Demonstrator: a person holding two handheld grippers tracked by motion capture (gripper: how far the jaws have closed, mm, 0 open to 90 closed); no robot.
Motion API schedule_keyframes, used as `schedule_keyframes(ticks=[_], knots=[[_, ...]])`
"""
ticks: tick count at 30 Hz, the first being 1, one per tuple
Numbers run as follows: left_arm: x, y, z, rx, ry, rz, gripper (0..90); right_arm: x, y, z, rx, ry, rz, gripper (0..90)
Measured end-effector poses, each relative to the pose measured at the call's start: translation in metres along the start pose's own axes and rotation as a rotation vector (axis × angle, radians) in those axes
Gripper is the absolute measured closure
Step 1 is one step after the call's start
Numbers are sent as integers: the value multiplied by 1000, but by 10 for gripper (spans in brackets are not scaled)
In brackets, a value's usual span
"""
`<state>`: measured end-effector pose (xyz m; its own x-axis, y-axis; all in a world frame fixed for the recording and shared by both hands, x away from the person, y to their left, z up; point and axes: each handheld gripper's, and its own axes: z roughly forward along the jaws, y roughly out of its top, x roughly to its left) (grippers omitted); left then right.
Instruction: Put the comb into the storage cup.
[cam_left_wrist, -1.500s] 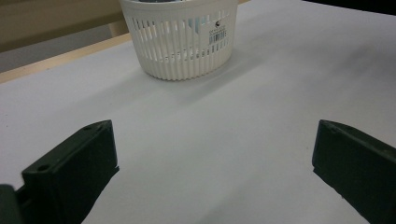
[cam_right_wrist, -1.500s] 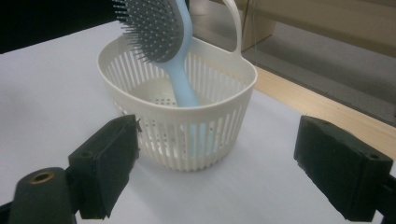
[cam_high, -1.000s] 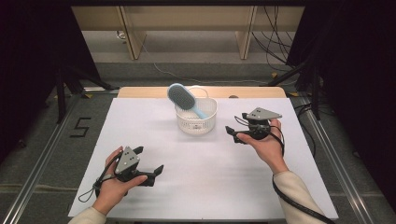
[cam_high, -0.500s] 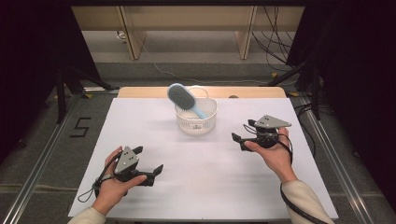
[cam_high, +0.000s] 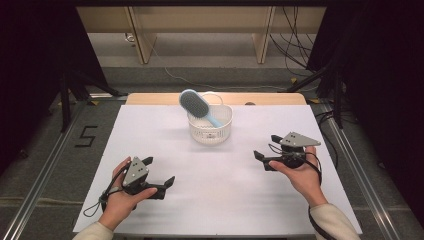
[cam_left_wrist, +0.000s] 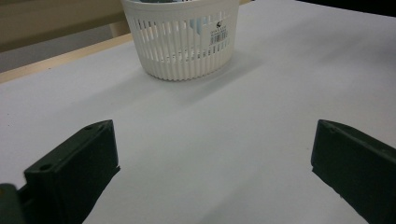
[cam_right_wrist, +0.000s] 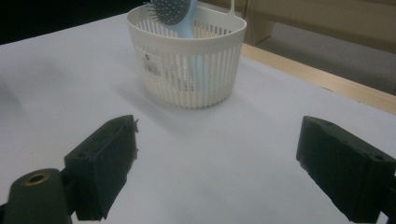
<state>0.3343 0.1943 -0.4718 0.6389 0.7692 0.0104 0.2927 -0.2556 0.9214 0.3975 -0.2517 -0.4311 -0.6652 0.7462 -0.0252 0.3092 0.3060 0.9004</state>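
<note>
High view: you held the left gripper and right gripper, jaws apart and empty, near the white basket containing a blue hairbrush.

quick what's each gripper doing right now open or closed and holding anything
Left gripper: open, holding nothing, low over the table.
Right gripper: open, holding nothing, pointed toward the basket with the hairbrush.
</note>
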Motion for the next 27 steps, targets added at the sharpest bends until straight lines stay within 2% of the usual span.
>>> schedule_keyframes(ticks=[13, 27], knots=[[1, 0, 0, -1, 6, -2, 2, 2, -9, -14, -8, 3, -4, 129], [2, 0, -1, 4, 11, 1, 3, 6, -28, -35, -8, 10, 2, 130]])
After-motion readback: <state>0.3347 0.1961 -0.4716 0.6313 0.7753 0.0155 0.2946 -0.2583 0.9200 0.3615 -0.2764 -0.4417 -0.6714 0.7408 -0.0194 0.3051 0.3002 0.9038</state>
